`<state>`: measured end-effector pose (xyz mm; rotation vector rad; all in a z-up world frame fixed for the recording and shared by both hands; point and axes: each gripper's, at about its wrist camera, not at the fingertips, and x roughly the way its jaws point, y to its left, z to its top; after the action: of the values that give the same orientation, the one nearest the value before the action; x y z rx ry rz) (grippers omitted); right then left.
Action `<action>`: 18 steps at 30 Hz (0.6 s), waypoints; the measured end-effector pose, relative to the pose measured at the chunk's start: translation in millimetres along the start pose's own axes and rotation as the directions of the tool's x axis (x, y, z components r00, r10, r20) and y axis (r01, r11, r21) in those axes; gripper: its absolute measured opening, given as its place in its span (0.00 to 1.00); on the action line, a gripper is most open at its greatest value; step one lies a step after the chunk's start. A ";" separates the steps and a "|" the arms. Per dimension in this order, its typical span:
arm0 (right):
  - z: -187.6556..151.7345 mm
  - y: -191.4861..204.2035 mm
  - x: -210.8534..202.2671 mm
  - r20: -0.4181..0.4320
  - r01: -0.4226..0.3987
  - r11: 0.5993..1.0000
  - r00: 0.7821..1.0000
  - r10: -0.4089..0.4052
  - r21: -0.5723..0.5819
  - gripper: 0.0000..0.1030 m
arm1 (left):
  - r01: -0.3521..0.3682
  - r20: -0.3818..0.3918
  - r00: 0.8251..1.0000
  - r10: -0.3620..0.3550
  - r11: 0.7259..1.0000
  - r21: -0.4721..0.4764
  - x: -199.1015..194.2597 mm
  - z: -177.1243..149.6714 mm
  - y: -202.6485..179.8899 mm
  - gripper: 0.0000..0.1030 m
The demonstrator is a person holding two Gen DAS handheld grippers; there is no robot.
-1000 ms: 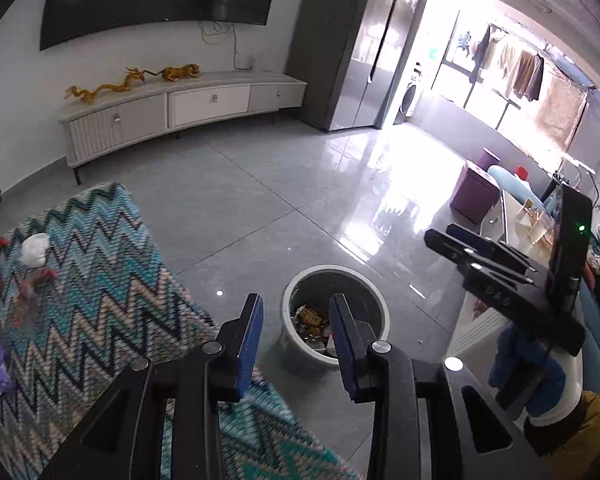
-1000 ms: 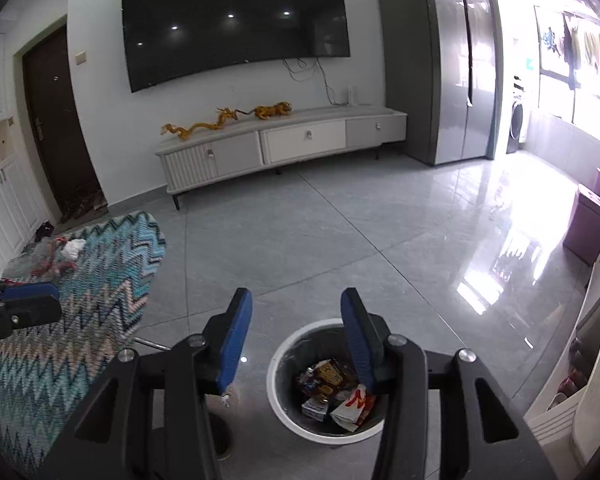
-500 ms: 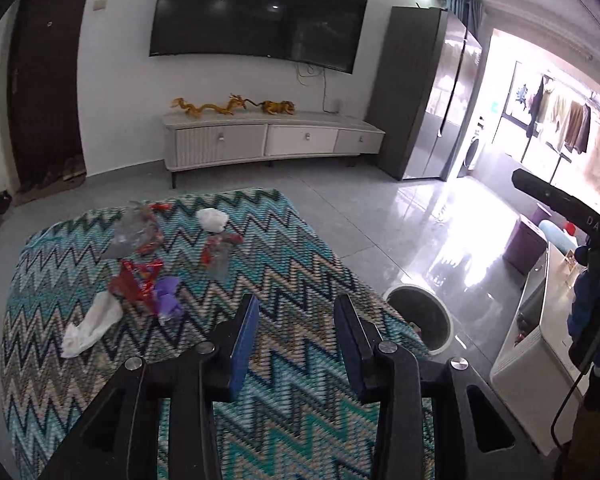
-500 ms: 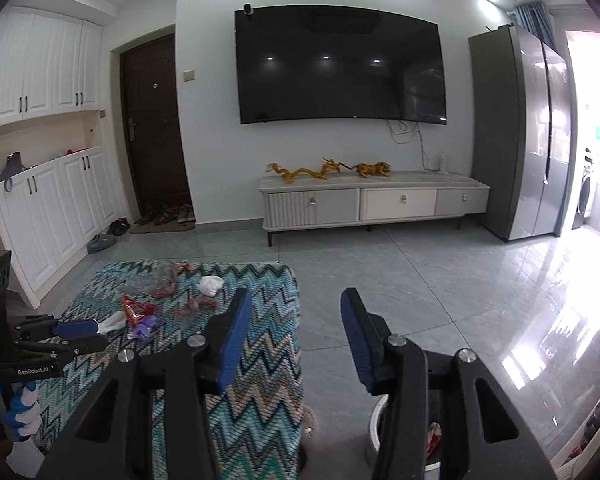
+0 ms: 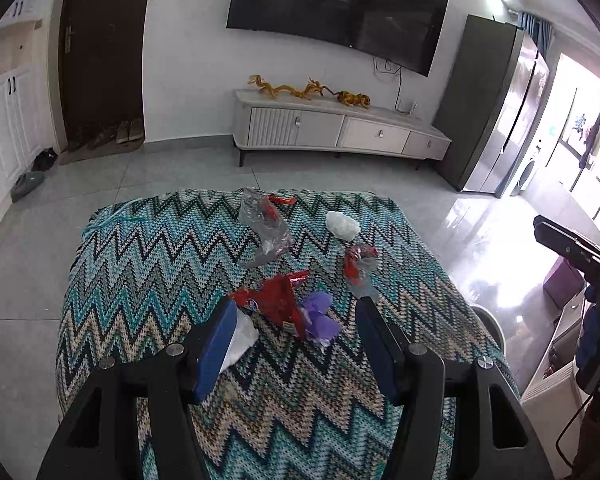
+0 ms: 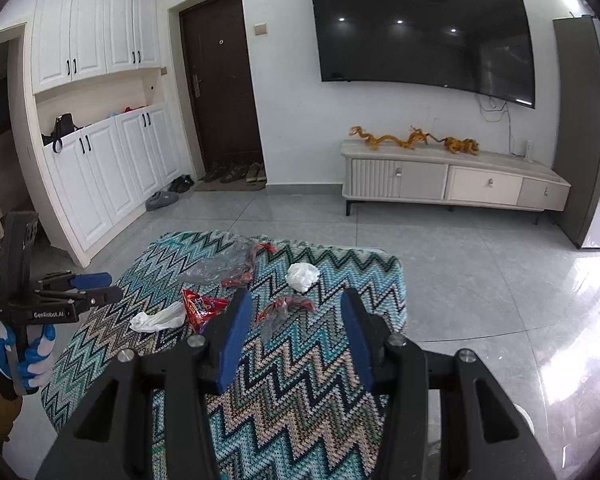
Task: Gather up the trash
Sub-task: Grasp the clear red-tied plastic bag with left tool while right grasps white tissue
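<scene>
Several pieces of trash lie on a zigzag-patterned cloth (image 5: 148, 288) over a table. My left gripper (image 5: 296, 320) is open and empty above a red wrapper (image 5: 278, 300), a purple wad (image 5: 320, 320) and a white tissue (image 5: 240, 340). Farther off lie a clear bag (image 5: 264, 228), a white crumpled ball (image 5: 342, 224) and a red-and-clear wrapper (image 5: 358, 262). My right gripper (image 6: 296, 312) is open and empty above that red-and-clear wrapper (image 6: 284, 310). The red wrapper (image 6: 202, 308), the tissue (image 6: 158, 318), the clear bag (image 6: 220, 266) and the white ball (image 6: 302, 276) also show in the right wrist view.
The rim of a white trash bin (image 5: 494, 330) shows on the floor right of the table. A TV cabinet (image 5: 340, 132) stands against the far wall. White cupboards (image 6: 100, 168) and shoes line the left wall. My left gripper (image 6: 96, 292) shows at the left of the right wrist view.
Both grippers have swung away from the trash bin to face the table. Both have come closer to the trash on the cloth and stayed open.
</scene>
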<state>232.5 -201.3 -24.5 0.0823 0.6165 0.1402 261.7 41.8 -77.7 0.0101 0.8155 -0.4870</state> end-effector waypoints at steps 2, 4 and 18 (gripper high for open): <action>-1.8 -1.0 28.2 -0.036 -0.017 1.000 0.999 0.017 -0.003 0.43 | 0.001 -0.030 1.000 -0.001 1.000 0.003 20.9 13.9 5.2 0.57; -3.8 -4.6 54.9 -0.069 -0.032 0.999 0.997 0.033 0.009 0.43 | -0.002 -0.059 0.998 0.002 1.000 0.006 41.5 25.0 8.5 0.57; -2.8 -46.4 193.7 -0.184 -0.081 0.985 0.977 0.108 0.150 0.46 | 0.038 -0.282 0.959 -0.042 0.999 -0.022 180.6 61.8 25.9 0.57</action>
<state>392.0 -216.8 -142.6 0.2384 0.8153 0.1984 420.7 -21.7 -165.9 0.0490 1.1016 -0.5242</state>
